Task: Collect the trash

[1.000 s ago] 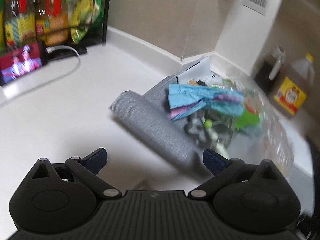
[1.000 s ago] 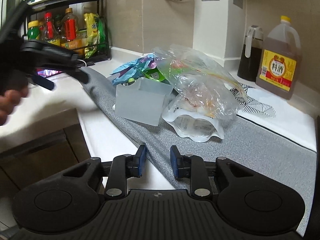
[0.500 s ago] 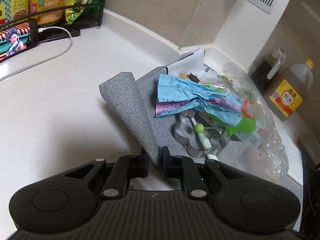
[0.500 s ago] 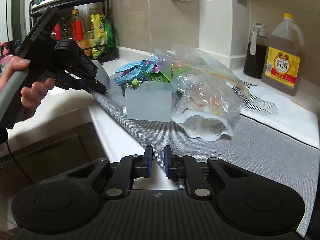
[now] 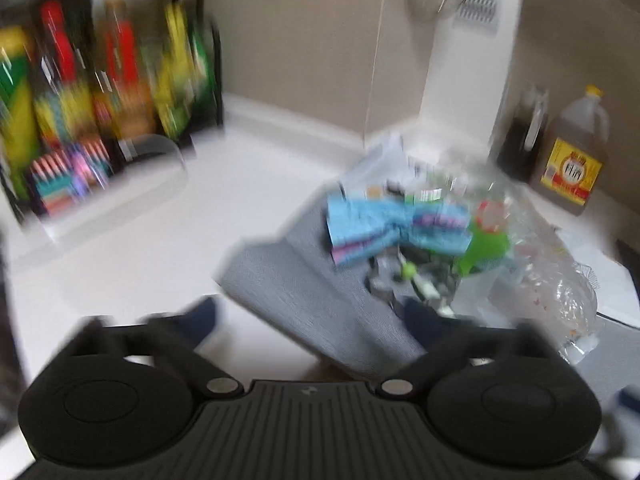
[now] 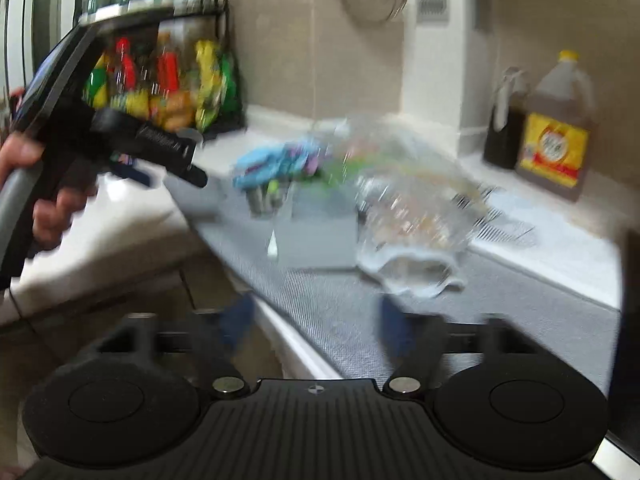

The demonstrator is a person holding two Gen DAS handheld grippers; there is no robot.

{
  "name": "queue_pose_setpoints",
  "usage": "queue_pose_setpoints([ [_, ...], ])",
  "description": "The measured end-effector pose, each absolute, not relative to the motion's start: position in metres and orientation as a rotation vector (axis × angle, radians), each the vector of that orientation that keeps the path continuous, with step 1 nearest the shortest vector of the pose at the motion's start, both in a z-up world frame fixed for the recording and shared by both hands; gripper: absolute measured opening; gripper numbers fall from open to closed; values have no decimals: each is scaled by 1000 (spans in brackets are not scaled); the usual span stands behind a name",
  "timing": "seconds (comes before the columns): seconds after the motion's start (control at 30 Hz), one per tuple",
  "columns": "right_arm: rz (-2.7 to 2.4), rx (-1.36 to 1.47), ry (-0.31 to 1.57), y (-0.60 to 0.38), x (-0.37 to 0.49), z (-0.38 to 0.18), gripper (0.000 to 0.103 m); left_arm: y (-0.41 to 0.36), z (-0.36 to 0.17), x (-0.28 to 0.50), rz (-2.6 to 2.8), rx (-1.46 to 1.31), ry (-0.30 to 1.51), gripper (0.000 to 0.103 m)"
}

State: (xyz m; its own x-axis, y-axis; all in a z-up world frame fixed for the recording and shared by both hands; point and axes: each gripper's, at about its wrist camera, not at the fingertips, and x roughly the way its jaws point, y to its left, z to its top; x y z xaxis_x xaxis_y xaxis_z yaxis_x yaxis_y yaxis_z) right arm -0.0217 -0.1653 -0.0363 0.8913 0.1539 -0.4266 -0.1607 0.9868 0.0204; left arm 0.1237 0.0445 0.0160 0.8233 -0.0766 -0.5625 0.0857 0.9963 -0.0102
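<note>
A heap of trash lies on a grey mat on the white counter: crumpled blue paper, a green piece and a clear plastic bag. My left gripper hangs over the mat's folded corner with its jaws opening wide. The mat passes between its fingers, and the pads do not press on it. In the right wrist view the mat runs under my right gripper, whose jaws are also opening and grip nothing. Past it lie a pale box, the bag and the blue paper. The left gripper shows there too, in a hand.
A black rack of bottles and packets stands at the back left, with a phone before it. A large bottle with a yellow label and a dark jug stand at the back right. The counter's front edge drops to cupboards.
Half a second ago both grippers were shut on the grey mat's edge; both have since opened and let it go. Both views have pulled back and are blurred by motion.
</note>
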Motion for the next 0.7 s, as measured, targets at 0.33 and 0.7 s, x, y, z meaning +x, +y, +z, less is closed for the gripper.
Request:
queue_pose_setpoints([
  [0.33,34,106,145,-166,-114,-4,103,42,25,2,-82,162,599,103],
  [0.7,190,119,209,-149,-162,43,103,59,17,-80,-112,140,634,103],
])
